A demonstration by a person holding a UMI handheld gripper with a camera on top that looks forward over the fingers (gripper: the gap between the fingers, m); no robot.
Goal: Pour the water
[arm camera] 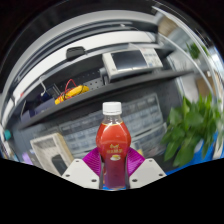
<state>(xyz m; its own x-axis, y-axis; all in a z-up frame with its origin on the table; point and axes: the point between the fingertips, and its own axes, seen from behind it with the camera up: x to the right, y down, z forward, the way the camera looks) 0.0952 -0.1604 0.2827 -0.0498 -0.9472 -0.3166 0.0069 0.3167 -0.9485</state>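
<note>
Right now the gripper [114,172] has its two fingers closed around the lower body of a bottle [113,143] of red liquid with a white cap, upright between the magenta pads [94,160]; beyond stands a cluttered desk [95,85]; a green plant [190,130] sits just beside.

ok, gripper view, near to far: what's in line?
Gripper fingers around the red-drink bottle, then the light perforated panel behind it, then the microwave farthest back. The green plant sits off to the side.
</note>
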